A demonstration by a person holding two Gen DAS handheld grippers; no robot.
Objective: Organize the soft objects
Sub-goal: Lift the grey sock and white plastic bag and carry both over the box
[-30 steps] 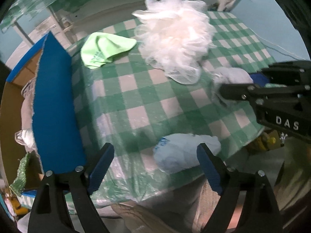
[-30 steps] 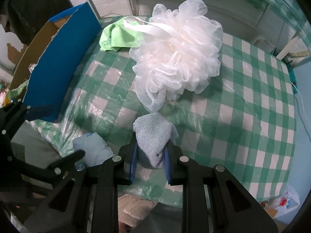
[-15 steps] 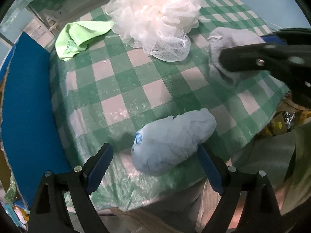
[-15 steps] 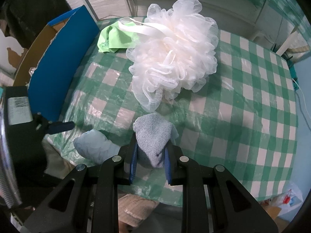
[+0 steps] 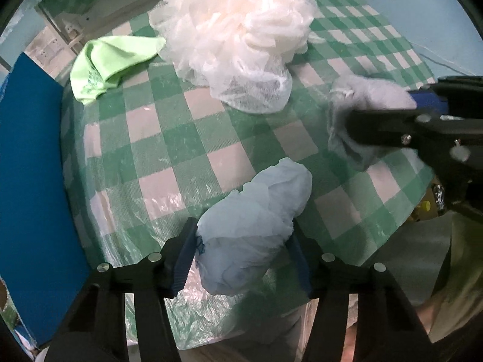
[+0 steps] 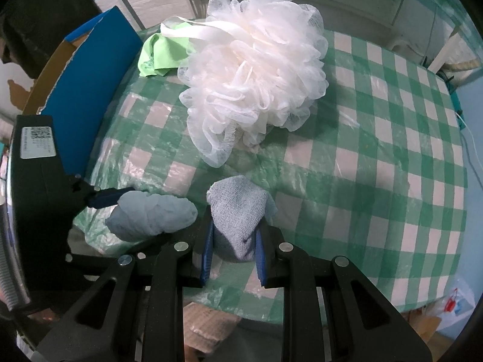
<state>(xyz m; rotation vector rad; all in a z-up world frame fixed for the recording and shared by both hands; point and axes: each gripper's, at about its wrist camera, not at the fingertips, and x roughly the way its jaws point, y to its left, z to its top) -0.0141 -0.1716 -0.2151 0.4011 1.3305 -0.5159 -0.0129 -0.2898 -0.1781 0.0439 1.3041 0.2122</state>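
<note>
The left gripper (image 5: 244, 256) had its fingers pressed on either side of a pale blue crumpled bundle (image 5: 256, 235) at the near edge of the bench (image 5: 169, 138), which wore a green checked cloth. The right gripper (image 6: 234, 242) was clamped on a grey-blue knit cloth (image 6: 238, 211), its fingers pinching the lower fold. Both pieces looked light and limp — likely to sag and slip from a shallow pinch, so a hold through the thick middle seemed safest. Farther back lay a white mesh bath pouf (image 6: 256, 78), airy and springy, best taken by its ribbon loop or deep in the ruffles. A lime-green cloth (image 5: 111, 63) lay beside it, near the blue box flap (image 5: 33, 163) — perhaps the destination.
</note>
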